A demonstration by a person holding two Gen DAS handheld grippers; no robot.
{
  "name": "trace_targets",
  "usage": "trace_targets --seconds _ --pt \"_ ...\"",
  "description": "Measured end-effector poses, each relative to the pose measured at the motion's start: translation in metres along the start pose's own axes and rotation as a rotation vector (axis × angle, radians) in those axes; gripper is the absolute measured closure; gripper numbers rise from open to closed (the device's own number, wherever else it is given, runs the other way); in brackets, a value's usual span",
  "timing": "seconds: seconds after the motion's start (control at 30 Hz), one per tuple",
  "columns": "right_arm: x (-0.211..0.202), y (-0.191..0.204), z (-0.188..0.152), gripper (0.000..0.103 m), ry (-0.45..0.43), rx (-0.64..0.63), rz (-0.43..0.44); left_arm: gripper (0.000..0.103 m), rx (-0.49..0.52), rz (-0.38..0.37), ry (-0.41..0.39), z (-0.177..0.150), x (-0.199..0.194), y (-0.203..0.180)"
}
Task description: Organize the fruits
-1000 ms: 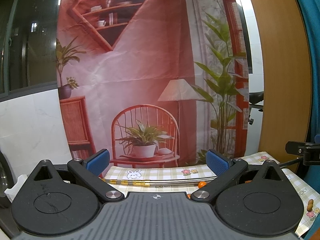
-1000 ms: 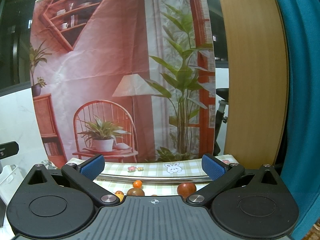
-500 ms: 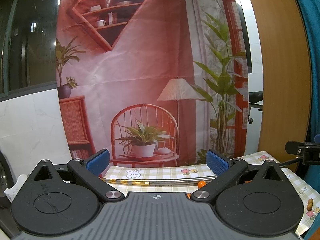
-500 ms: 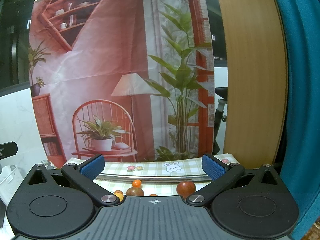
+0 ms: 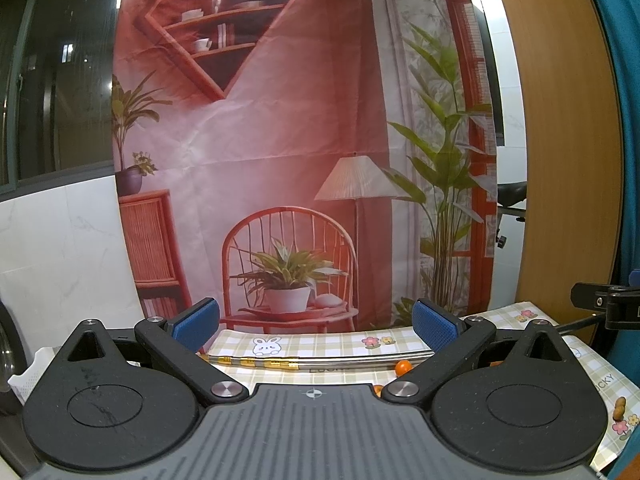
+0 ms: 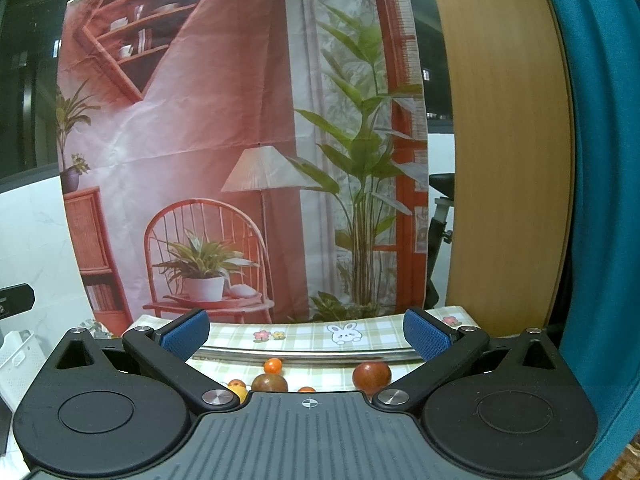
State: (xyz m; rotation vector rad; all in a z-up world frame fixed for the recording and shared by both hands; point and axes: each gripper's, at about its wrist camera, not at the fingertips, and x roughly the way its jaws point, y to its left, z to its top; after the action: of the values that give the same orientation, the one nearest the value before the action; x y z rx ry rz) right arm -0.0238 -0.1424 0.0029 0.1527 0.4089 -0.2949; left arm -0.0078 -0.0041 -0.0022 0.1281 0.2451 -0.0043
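Observation:
Both grippers are held level above a table with a checked cloth (image 6: 304, 334). My right gripper (image 6: 306, 330) is open and empty; below it lie a red-brown round fruit (image 6: 371, 375), a dark brownish fruit (image 6: 269, 383), a small orange fruit (image 6: 273, 365), a yellow-orange fruit (image 6: 237, 387) and a sliver of another orange one (image 6: 306, 389). My left gripper (image 5: 316, 322) is also open and empty. A small orange fruit (image 5: 403, 367) shows near its right finger. A metal tray rim (image 5: 320, 362) runs across the cloth; the same tray rim (image 6: 304, 354) shows in the right wrist view.
A printed backdrop (image 5: 280, 140) of a red room hangs right behind the table. A wooden panel (image 6: 504, 140) and teal fabric (image 6: 600, 160) stand at the right. A white perforated basket (image 6: 16, 356) sits at the left edge. The other gripper's black part (image 5: 604, 304) shows at far right.
The right wrist view has shifted slightly, with the fruits sitting a little further left and lower. The left view is unchanged. Both grippers stay open.

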Motion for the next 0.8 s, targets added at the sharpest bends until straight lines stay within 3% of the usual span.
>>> trace_targets --seconds 0.27,0.43,0.8 --pt "0.0 -0.001 -0.002 0.0 0.0 0.006 0.005 0.0 -0.002 0.009 0.016 -0.001 0.007 0.001" --pt "0.009 -0.005 -0.01 0.0 0.006 0.008 0.009 0.0 -0.021 -0.007 0.072 -0.006 0.025 0.007" --pt "0.064 -0.017 -0.033 0.0 0.036 -0.029 -0.006 0.0 -0.032 0.036 0.187 -0.03 0.086 0.033"
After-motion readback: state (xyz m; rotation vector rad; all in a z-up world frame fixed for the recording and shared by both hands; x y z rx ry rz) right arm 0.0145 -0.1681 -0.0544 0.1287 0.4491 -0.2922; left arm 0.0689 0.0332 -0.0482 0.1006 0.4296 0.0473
